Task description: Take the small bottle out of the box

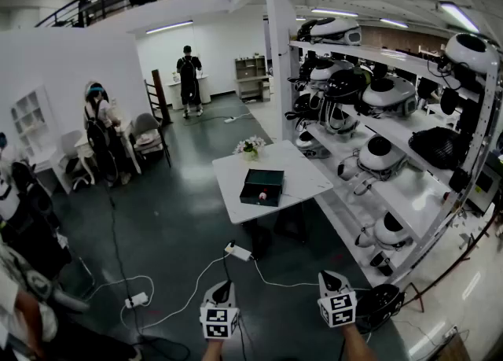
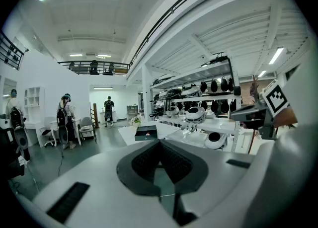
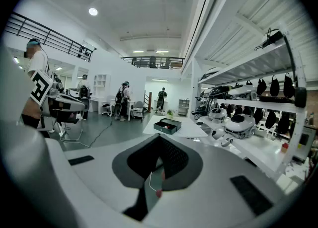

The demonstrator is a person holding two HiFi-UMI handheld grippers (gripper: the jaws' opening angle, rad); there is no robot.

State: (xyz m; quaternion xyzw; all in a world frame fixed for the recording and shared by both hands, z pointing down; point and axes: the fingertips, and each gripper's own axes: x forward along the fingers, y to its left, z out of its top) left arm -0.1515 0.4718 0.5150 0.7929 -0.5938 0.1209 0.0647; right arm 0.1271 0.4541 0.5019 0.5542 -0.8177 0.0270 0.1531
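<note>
The left gripper (image 2: 160, 145) fills the lower half, its 2 dark jaws pressed together with nothing between them. Just past their tips, toward 11 o'clock, a dark box (image 2: 146, 132) lies open on a white table (image 2: 168, 130); a pink speck inside is too small to name. At 3 o'clock the right gripper (image 2: 244, 115) shows with its marker cube. Shelves (image 2: 198, 95) of rounded white and black devices run between 1 and 3 o'clock. At 9 o'clock stands a person with a backpack (image 2: 63, 120).
</note>
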